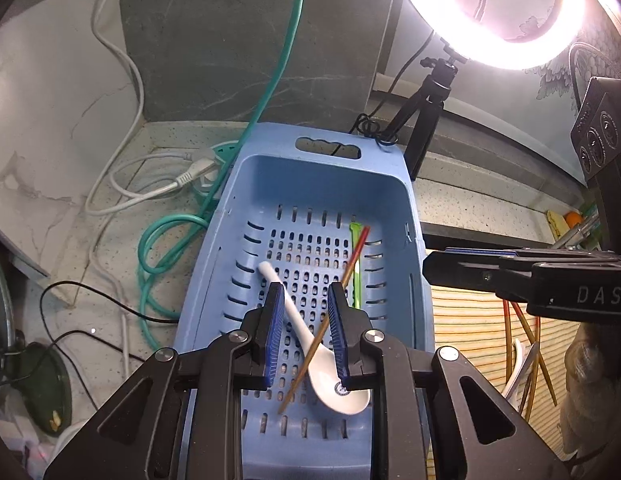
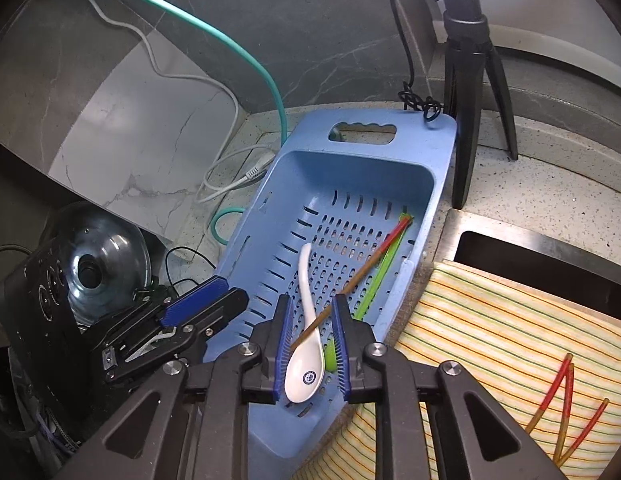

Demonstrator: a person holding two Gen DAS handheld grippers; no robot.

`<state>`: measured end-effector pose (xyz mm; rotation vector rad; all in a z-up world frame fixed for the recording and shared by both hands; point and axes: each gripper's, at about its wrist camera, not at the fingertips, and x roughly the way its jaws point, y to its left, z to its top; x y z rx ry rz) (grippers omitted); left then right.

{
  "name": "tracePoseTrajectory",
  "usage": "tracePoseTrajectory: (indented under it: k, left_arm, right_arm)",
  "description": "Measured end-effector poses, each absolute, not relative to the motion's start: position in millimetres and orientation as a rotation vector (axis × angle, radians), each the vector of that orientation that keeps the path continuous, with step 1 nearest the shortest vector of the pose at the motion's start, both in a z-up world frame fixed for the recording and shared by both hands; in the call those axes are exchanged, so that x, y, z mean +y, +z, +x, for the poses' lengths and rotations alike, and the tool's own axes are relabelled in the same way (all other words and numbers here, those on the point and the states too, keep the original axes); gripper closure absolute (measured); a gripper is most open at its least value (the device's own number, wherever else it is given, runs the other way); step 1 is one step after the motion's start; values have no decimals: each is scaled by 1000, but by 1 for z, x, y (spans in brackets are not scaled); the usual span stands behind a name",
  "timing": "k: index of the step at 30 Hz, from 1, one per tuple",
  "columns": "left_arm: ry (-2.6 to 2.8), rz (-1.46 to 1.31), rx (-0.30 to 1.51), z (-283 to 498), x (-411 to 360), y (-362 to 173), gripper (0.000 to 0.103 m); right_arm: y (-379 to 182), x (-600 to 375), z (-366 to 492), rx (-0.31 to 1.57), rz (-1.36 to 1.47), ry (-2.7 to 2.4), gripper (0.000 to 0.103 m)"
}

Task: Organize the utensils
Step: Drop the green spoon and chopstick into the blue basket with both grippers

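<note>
Starting at my left, a glass pot lid (image 2: 100, 256) sits on the counter among loose cables, and my left gripper (image 1: 304, 334) hovers over the blue basket (image 1: 246, 184) with its jaws released and nothing between them. In the basket lies the white ceramic spoon (image 1: 310, 344), handle pointing toward the far end and bowl toward me, a small blue emblem printed inside the bowl. I judge it stiff, glazed and slippery, and likely to chip if dropped, so I would pinch it across the narrow handle near the middle instead of the rounded bowl. A brown chopstick with a red tip (image 1: 334, 304) lies diagonally over the spoon, its red end reaching toward the far right corner beside a green utensil (image 1: 356, 264) that rests along the basket's right wall. The chopstick looks light, rigid and thin, prone to rolling or pivoting in a grip, so a hold near its midpoint seems safest. My right gripper (image 2: 310, 344) also hangs above the basket, jaws apart and empty, framing the spoon's bowl from that camera. Further right, a striped cloth (image 2: 510, 320) is spread over the counter, and three more red-tipped chopsticks (image 2: 566, 404) lie on it, fanned out and crossing near their lower ends, still waiting to be moved.
</note>
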<state>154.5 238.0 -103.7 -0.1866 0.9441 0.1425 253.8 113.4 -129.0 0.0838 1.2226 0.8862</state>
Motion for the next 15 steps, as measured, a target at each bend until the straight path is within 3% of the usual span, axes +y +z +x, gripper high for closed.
tracePoseTrajectory:
  k: [4, 15]
  left_arm:
    - [150, -181, 934, 148, 234, -98, 82]
    - [158, -162, 885, 119, 199, -77, 82]
  right_arm:
    - [-123, 105, 251, 1205, 84, 890, 76]
    - [-98, 60, 239, 1139, 72, 905, 74]
